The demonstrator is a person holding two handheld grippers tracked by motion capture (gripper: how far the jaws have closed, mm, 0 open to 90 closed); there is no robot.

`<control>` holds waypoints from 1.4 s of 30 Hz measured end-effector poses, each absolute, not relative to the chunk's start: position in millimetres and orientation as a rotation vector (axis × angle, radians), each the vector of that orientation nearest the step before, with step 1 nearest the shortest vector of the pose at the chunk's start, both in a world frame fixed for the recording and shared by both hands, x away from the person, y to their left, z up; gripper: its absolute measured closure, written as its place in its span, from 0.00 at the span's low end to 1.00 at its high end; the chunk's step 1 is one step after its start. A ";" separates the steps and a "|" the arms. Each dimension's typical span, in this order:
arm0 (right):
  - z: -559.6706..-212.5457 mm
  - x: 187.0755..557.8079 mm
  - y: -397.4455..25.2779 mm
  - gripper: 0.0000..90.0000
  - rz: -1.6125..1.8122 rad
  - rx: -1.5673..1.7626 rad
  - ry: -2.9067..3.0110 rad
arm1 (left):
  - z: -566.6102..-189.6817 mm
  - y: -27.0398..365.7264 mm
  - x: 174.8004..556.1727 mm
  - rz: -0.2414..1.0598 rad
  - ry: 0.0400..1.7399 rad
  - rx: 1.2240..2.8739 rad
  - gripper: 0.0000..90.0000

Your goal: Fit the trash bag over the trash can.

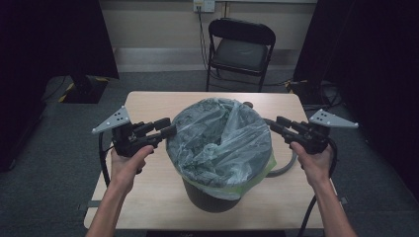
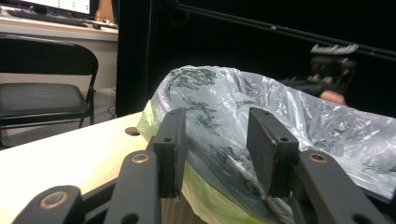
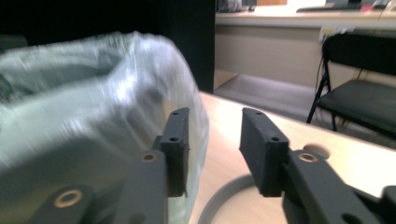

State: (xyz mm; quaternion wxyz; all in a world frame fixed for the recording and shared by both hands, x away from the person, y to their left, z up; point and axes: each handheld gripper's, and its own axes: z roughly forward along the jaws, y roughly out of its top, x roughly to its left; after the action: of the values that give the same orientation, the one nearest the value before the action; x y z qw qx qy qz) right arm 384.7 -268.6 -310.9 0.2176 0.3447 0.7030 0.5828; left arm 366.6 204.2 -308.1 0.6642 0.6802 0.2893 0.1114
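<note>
Bin (image 1: 212, 200): dark round bin standing near the front middle of the tabletop (image 1: 148, 197), upright.
Bag (image 1: 222, 140): thin, pale green, see-through plastic bag with a dark print, lining the bin; its mouth is turned down over the rim and its loose upper part stands puffed above it.
Band (image 1: 257, 177): a yellow-green strip runs around the bag's turned-down edge, outside the rim.
Left gripper (image 1: 169, 127): at the bag's left side, level with the rim; fingers (image 2: 172, 140) spread, nothing between them; the bag's flank lies just beyond the tips.
Right gripper (image 1: 274, 124): at the bag's right side, close to the film; fingers (image 3: 261, 140) spread and empty. The right gripper view is blurred on the bag, so contact cannot be told.
Ring (image 1: 289, 165): grey ring lying flat on the tabletop, partly behind the bin on the right.
Handling, bag: judged very light, soft and slippery; it will crumple, stretch and slide from a shallow pinch, and may tear if pulled hard against the rim.
Handling, bin: judged stiff and light; could shift or tip if the bag is dragged sideways.
Where to hold: best at the doubled film along the turned-down edge, on opposite sides, gathering a fold deep between the fingers.
Background: black folding chair (image 1: 240, 49) beyond the tabletop.
</note>
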 end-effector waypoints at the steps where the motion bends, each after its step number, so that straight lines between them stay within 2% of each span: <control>1: -304.4 383.8 -269.0 0.67 1.621 0.942 1.938 | -308.4 203.8 368.2 0.259 0.655 1.543 0.63; 2: -290.8 381.4 -267.7 0.66 1.636 0.907 1.921 | -309.2 203.4 370.0 0.254 0.651 1.543 0.63; 11: -251.6 376.0 -236.7 0.63 1.674 0.762 1.963 | -313.8 210.4 364.3 0.213 0.629 1.506 0.64; 20: -221.0 391.4 -172.2 0.56 1.643 0.638 2.174 | -310.6 206.2 370.6 0.218 0.645 1.528 0.64; 25: -218.2 404.8 -137.4 0.56 1.583 0.608 2.291 | -310.7 204.6 376.0 0.216 0.648 1.527 0.66; 30: -219.1 417.9 -116.9 0.66 1.532 0.601 2.397 | -311.1 197.2 378.4 0.215 0.634 1.529 0.67; 36: -234.9 435.8 -102.9 0.71 1.421 0.647 2.564 | -309.9 186.3 380.9 0.207 0.633 1.530 0.69; 42: -254.9 443.7 -93.2 0.62 1.281 0.699 2.645 | -307.9 188.1 379.8 0.201 0.634 1.544 0.73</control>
State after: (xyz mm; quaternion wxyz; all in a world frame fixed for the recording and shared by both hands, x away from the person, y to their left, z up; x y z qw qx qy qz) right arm 443.7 -93.2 -254.9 0.0604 0.2310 0.8739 0.4234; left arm 379.8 188.1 -307.9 0.6671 0.6843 0.2809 0.0890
